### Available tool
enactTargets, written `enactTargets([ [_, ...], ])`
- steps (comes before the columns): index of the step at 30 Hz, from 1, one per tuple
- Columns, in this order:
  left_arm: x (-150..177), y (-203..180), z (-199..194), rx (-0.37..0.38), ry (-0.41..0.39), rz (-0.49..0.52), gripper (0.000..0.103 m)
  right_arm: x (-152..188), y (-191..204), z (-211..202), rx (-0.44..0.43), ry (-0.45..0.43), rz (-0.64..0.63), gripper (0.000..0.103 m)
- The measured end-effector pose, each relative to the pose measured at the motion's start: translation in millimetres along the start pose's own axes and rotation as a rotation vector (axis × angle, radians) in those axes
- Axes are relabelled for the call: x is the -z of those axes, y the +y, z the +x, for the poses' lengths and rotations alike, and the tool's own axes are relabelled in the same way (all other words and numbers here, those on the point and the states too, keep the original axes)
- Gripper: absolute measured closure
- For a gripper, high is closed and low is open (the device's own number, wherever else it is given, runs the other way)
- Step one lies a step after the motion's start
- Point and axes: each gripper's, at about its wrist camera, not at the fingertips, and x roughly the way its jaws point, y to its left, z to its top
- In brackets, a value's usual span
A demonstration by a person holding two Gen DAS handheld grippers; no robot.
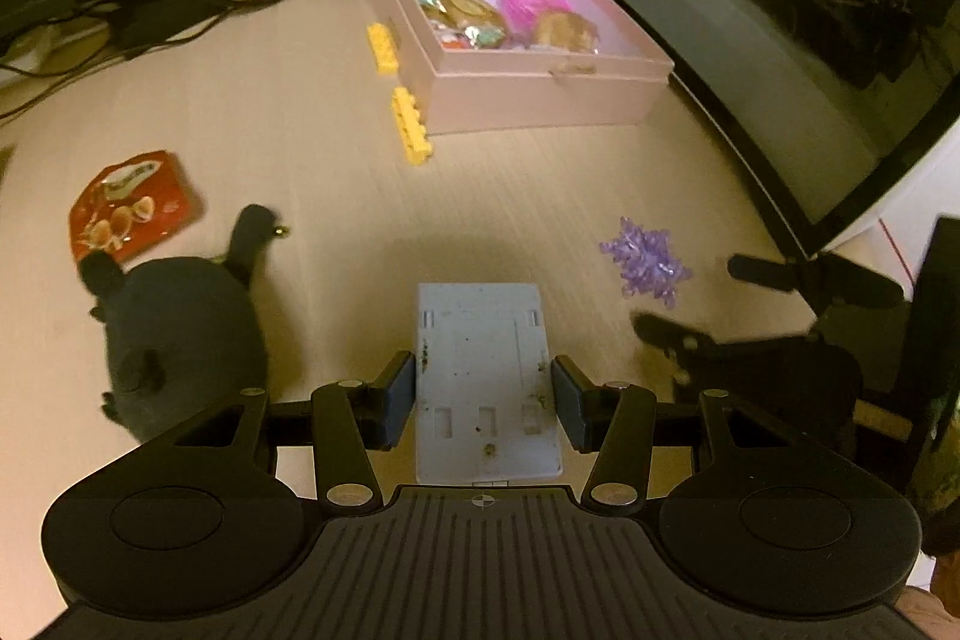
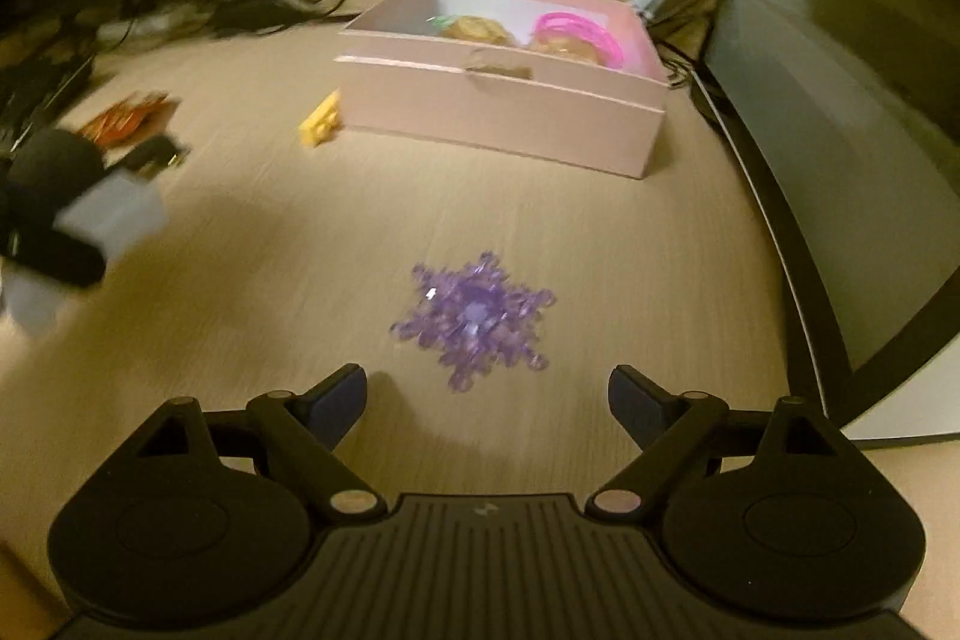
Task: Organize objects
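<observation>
The right gripper [image 2: 486, 403] is standing wide open with nothing between its pads, and it is hovering just short of the purple snowflake [image 2: 474, 319]. The snowflake is lying flat on the table [image 2: 630, 244], straight ahead of this gripper and a little toward its left finger, so the coming move looks like a short push forward and down. The snowflake has no real long axis: it is a star with arms pointing all ways, so the grip angle matters little; the harder part is that it is thin and flat on the wood.

The left gripper [image 1: 483, 400] is holding a white plate [image 1: 486, 376] by its two long edges, its pads lying against them. The plate's long axis is pointing away from the camera, toward the pink box [image 1: 540, 100].

The right gripper is the nearer one to the snowflake; in the left wrist view its fingers [image 1: 672, 334] are showing just beside it. The box, already holding some things, is standing well beyond both, near the monitor [image 1: 780, 40].
</observation>
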Motion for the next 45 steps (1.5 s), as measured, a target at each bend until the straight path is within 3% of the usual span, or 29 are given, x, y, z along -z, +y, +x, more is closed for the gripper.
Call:
enactTargets([
  [3,0.0,-4.2,2.5,0.000,0.011,0.007,0.049,-4.1,-3.9,4.5,0.026,0.003,-0.037,0.015],
  [6,0.7,-2.7,6.6,-0.004,0.023,-0.015,0.049,0.4,-11.5,0.5,0.140,-0.035,-0.102,0.015],
  [11,1.9,-5.4,6.6,-0.001,0.029,-0.019,0.049,-6.9,-35.1,1.1,-0.092,-0.011,0.121,0.015],
  [15,1.8,-5.5,4.6,0.004,0.033,-0.020,0.049,-15.3,-13.3,19.3,-0.015,-0.011,0.041,0.015],
  [20,4.9,-4.7,3.2,0.004,0.047,-0.025,0.049,-24.3,-9.3,29.9,-0.038,0.006,0.068,0.015],
  [26,11.3,-5.2,0.7,-0.001,0.057,-0.023,0.049,-28.0,-6.3,29.5,-0.063,-0.001,0.061,0.032],
  [30,14.8,-5.8,1.3,0.003,0.067,-0.022,0.049,-26.7,-7.8,27.5,-0.066,-0.004,0.064,0.035],
  [32,16.3,-6.4,1.5,0.007,0.070,-0.022,0.049,-25.6,-7.5,25.3,-0.058,-0.007,0.064,0.041],
  [45,9.2,-19.6,6.3,0.030,0.055,-0.006,0.049,-27.4,-18.6,-3.5,-0.054,-0.046,0.074,0.041],
])
